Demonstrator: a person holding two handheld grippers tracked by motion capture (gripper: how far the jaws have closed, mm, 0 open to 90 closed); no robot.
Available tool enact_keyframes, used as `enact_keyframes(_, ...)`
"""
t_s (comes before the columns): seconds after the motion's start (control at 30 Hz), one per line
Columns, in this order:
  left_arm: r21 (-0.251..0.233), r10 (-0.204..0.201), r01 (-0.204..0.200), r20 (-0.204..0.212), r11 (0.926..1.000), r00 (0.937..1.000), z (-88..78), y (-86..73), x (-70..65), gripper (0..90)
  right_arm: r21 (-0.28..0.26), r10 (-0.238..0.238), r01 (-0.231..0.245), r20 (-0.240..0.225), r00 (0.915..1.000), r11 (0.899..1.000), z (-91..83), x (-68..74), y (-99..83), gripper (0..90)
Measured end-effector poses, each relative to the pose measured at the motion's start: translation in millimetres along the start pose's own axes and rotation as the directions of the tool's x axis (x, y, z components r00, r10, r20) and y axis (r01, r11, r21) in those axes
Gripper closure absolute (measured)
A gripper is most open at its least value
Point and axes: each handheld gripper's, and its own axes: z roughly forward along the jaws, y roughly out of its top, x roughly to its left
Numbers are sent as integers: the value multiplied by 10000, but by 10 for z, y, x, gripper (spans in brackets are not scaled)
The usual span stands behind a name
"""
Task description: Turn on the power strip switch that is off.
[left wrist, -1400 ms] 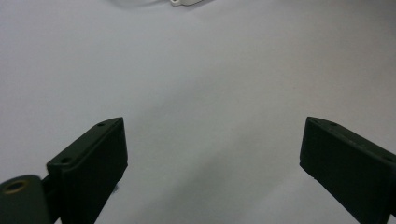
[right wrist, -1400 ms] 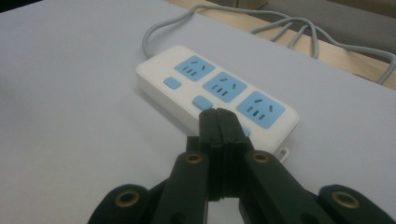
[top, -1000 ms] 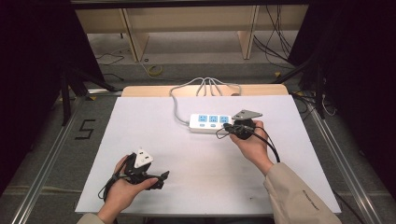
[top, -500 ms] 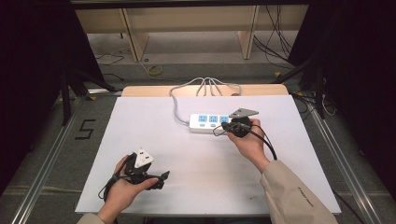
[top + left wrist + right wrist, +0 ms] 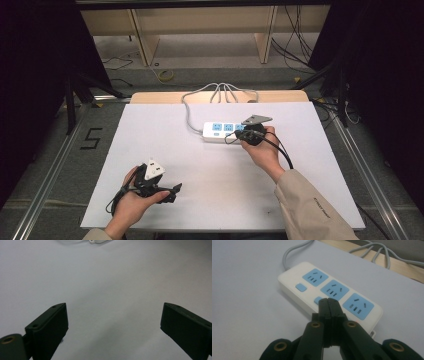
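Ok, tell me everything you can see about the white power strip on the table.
The power strip is a white, rounded-cornered bar that looks like plastic, lying flat on the white table toward its far side. It has three blue socket panels in a row and small blue buttons beside them; one button is free, another sits right at the tips of the shut right gripper. A grey cable leaves one end and curves toward the table's far edge. Nothing is plugged in.

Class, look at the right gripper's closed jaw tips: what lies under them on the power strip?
The right gripper, jaws shut, covers part of a small blue button on the white power strip. Contact cannot be judged.
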Motion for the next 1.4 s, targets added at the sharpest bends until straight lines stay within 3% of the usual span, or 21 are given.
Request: enact_keyframes(1.4,1,19,-19,59,10000,10000,7,3,-11,76,566,87,-80,-122,9999,9984,250,46,137,900)
